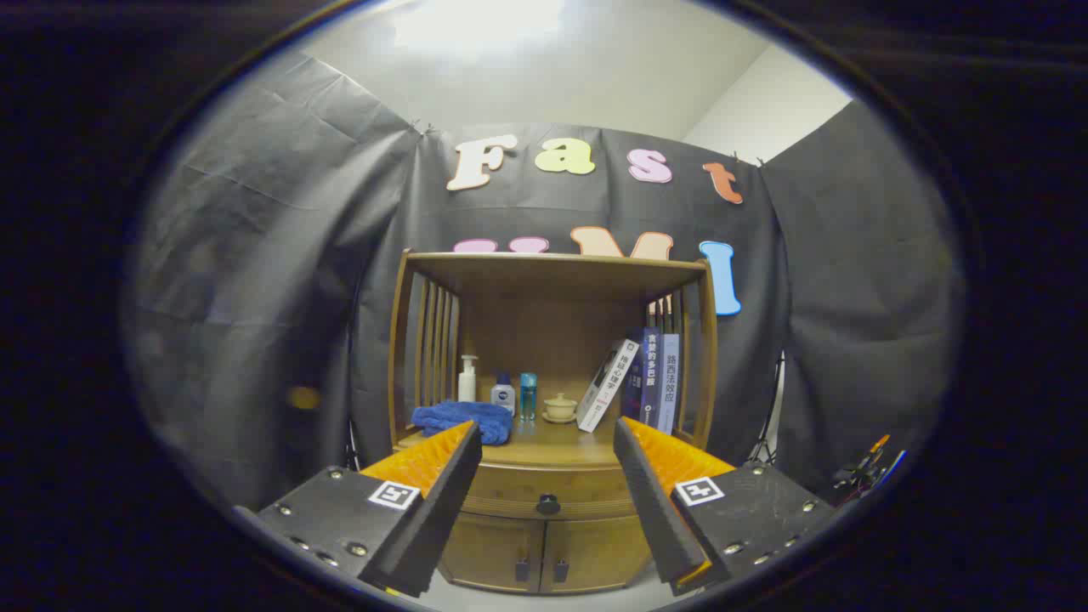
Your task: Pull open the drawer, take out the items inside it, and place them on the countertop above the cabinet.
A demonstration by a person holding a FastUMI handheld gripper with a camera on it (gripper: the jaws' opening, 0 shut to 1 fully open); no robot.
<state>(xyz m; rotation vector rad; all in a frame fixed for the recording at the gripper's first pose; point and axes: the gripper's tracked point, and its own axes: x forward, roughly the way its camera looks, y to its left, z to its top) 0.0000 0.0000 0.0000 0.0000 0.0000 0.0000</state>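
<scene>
Gripper view is looking straight at a wooden cabinet (548,476), with the gripper (548,455) standing wide open and holding nothing; its fingers (433,476) are framing the cabinet front from either side without touching it. Beyond the left finger, a blue towel (463,421) is lying on the countertop (552,446), and behind it a white pump bottle (467,380), a small white bottle (503,395) and a blue bottle (528,396) are standing in a row. Between the fingers and further back, a small lidded cup (560,407) is sitting on a saucer. Below the countertop, the drawer (544,493) is sitting closed, its dark knob (548,505) centred between the fingers. Beyond the right finger, several books (646,382) are leaning and standing together.
</scene>
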